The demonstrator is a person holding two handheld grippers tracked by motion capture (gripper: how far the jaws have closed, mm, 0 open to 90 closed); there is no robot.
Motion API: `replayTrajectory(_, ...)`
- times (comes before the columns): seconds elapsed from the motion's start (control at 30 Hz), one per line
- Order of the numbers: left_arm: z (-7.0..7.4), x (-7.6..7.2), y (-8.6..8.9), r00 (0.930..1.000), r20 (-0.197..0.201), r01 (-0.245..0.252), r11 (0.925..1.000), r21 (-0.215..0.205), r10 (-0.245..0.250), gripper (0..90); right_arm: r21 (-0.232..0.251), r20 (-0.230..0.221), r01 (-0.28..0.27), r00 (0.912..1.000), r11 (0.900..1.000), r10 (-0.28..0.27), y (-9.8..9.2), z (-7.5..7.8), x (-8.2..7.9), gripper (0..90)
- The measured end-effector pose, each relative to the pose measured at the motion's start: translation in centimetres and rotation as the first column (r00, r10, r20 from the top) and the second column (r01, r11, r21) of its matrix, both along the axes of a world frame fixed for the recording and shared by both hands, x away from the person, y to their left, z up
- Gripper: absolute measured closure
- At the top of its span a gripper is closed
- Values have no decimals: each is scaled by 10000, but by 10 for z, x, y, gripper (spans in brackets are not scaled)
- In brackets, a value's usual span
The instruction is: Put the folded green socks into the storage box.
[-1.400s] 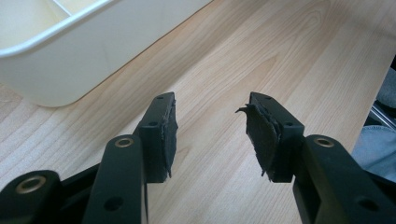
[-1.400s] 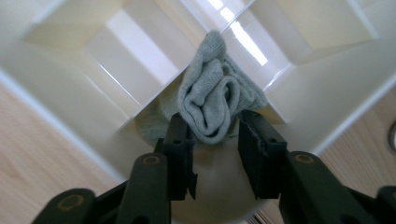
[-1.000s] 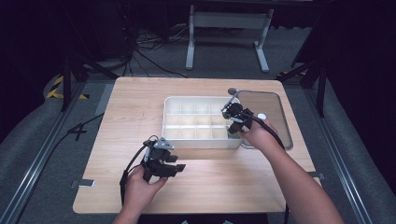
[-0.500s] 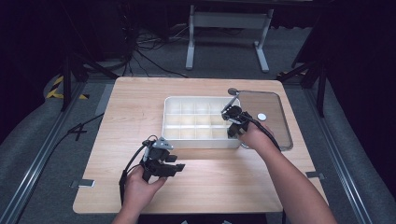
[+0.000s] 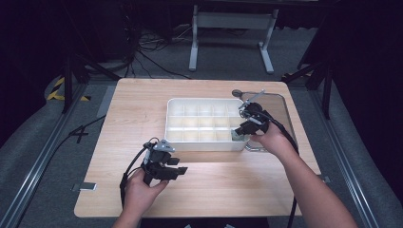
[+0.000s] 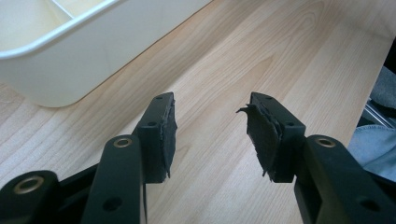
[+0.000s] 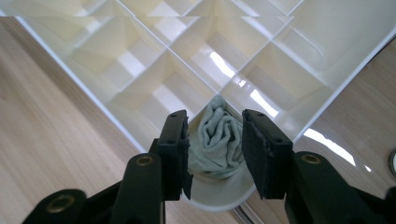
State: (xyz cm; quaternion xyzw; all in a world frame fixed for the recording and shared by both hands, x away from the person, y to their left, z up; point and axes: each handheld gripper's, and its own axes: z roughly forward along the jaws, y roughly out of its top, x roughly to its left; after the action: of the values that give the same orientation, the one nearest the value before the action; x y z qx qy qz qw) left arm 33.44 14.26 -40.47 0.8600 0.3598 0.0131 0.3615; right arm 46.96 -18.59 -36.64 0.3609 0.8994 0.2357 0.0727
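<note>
Cloth lay in corner cell of divided white box; both grippers stood open.

The white box sat mid-table, and its cell at 4 o'clock held a crumpled pale green cloth; the other visible cells were bare. The right gripper hung just above that cell, its jaws just opened, apart from the cloth. The left gripper, at 7 o'clock from the box, stood wide over bare wooden table. A clear tray adjoined the box at 3 o'clock. Grey floor and cables lay beyond.

Crumpled pale-green cloth, in tray's corner compartment
</note>
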Motion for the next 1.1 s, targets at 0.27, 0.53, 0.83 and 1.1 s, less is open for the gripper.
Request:
replayTrajectory(0.27,10,-2,3,9999,137,15,9998,-200,-13,521,1197,638,-740,9957,9901,667,-11,25,-30,508)
replayTrajectory(0.53,10,-1,6,9999,134,82,9998,-194,-79,519,1993,985,-1565,9854,9674,1392,-15,35,-63,463)
replayTrajectory(0.83,12,-2,5,9996,253,128,9997,-185,-123,518,2926,1097,-1890,9804,9374,1635,-16,16,-97,456)
replayTrajectory(1.1,11,-2,6,9997,216,115,9998,-167,-112,517,2736,1371,-2264,9712,9348,1951,-13,11,-122,440)
